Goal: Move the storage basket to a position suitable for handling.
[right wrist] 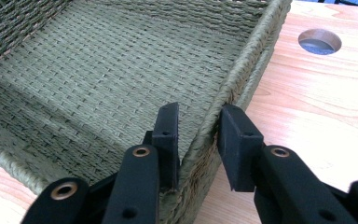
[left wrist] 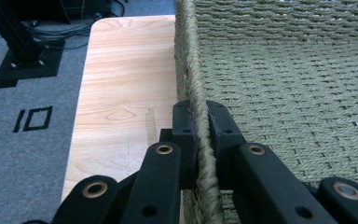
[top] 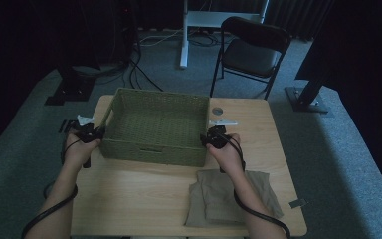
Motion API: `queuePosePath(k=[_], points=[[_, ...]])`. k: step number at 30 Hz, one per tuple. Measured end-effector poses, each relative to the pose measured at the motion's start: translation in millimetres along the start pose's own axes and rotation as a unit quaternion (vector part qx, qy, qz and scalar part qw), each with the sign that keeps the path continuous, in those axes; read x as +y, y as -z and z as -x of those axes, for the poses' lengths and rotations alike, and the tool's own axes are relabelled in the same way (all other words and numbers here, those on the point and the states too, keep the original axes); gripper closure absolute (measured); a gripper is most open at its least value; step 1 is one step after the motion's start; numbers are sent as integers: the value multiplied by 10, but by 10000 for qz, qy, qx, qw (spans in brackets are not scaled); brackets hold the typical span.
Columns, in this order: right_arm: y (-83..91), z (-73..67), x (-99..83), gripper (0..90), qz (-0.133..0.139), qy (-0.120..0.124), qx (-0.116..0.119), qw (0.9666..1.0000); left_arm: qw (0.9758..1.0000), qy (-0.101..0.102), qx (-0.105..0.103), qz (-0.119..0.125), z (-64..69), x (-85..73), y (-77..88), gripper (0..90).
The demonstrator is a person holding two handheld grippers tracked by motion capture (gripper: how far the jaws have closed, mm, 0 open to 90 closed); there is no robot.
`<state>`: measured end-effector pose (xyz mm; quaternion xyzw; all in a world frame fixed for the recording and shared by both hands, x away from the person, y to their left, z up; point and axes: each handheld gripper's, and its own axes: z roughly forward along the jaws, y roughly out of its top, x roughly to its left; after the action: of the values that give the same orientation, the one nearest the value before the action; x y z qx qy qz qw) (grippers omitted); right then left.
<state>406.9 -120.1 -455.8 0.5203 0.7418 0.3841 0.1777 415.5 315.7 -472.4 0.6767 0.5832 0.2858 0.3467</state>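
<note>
An empty green woven basket (top: pixel 149 149) stands on the far half of the wooden table (top: pixel 139 199). My left gripper (top: pixel 98 132) is at the basket's left side. In the left gripper view its pads (left wrist: pixel 201 109) are shut on the braided rim of the basket (left wrist: pixel 279 84). My right gripper (top: pixel 210 135) is at the right side. In the right gripper view it (right wrist: pixel 198 116) straddles the rim of the basket (right wrist: pixel 98 70), one jaw inside and one outside. The outer pad (right wrist: pixel 235 135) stands a little off the wall.
A folded beige cloth (top: pixel 231 196) lies at the table's near right, by my right forearm. A round hole (top: pixel 217 110) in the tabletop and a pale strip (top: pixel 224 123) are just beyond the right gripper. A folding chair (top: pixel 251 50) stands behind the table.
</note>
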Motion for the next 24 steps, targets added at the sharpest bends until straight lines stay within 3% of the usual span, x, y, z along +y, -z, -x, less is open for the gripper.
queuePosePath(k=[14,24], points=[[53,277,14,734,-10,-270,-149,9995,9999,93,-136,7,285,0,-23,843],[128,468,-4,754,-26,-367,-304,9989,9996,47,-272,-43,492,35,-65,839]])
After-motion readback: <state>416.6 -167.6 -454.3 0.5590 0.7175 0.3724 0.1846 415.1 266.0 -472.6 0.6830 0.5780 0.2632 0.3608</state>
